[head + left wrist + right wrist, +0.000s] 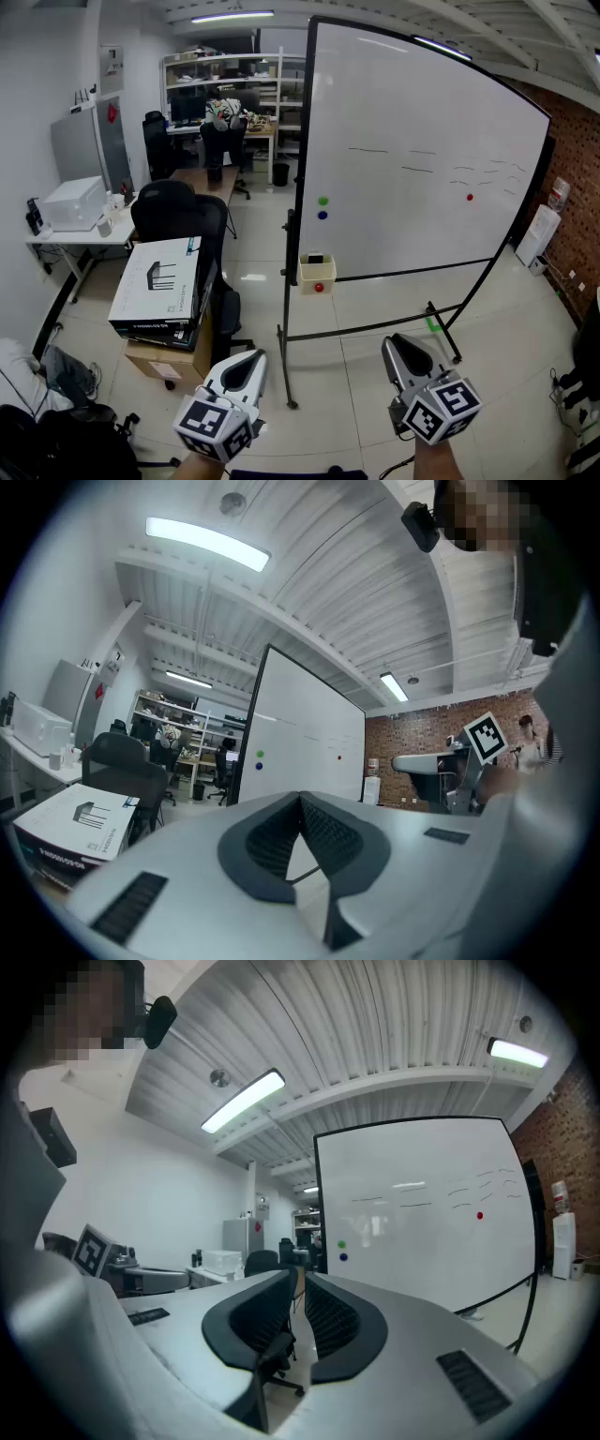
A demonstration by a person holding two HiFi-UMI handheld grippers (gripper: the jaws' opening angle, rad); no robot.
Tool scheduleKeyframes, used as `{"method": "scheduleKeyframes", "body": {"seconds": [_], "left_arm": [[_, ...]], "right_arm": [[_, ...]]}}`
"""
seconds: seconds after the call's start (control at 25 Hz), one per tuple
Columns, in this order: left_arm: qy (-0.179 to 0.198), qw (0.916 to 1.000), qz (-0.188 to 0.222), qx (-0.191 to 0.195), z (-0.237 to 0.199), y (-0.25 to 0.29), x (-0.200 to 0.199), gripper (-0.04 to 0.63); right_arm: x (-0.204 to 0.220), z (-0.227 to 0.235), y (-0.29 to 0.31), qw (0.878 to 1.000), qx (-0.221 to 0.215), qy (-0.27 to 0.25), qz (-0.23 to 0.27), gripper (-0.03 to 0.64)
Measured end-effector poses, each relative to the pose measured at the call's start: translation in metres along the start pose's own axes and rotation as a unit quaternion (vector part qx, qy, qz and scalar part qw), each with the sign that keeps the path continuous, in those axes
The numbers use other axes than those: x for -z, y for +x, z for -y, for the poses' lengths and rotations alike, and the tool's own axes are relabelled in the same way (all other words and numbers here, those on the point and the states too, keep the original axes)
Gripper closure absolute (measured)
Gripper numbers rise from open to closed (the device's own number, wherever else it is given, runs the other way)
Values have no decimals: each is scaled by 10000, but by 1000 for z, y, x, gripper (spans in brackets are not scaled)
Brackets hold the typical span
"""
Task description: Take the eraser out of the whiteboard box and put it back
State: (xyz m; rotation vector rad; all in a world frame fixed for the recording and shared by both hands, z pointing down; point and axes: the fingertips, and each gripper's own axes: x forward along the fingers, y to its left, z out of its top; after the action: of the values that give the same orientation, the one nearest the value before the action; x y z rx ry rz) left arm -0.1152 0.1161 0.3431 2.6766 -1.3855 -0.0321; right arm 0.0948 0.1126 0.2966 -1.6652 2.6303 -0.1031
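Nothing of the task looks done yet: the cream box [317,277] hangs at the lower left corner of the whiteboard [412,159], about 12 o'clock from me and well away. A dark thing that I take for the eraser [316,260] pokes out of its top. My left gripper [251,361], low at 7 o'clock, has its jaw tips together on nothing, and my right gripper [394,345], low at 5 o'clock, shows only a thin slit between its jaws, also empty, so I've still to walk up, pull the eraser out and drop it back.
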Motion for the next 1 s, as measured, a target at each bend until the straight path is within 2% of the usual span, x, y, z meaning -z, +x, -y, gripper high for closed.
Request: {"method": "scheduleKeyframes", "body": {"seconds": [0.12,0.32,0.44,0.48,0.68,0.76,1.0], "left_arm": [[-44,10000,37,71,-6,4,-5,578],[26,10000,-24,31,-23,28,3,578],[17,10000,-19,-21,-32,54,2,578],[14,10000,-11,-56,-35,64,1,578],[89,9996,-38,-284,-58,120,-3,578],[104,9991,-59,-414,-70,142,-7,578],[255,9962,-116,-819,-94,207,-8,578]], "right_arm": [[0,-2,17,9999,-51,91,-15,501],[6,10,59,9997,-130,191,-34,481],[11,25,91,9996,-223,131,-97,446],[13,32,102,9996,-239,104,-125,424],[18,74,161,9992,-330,97,-214,415],[19,87,186,9986,-427,142,-268,367],[23,121,244,9961,-796,66,-364,367]]}}
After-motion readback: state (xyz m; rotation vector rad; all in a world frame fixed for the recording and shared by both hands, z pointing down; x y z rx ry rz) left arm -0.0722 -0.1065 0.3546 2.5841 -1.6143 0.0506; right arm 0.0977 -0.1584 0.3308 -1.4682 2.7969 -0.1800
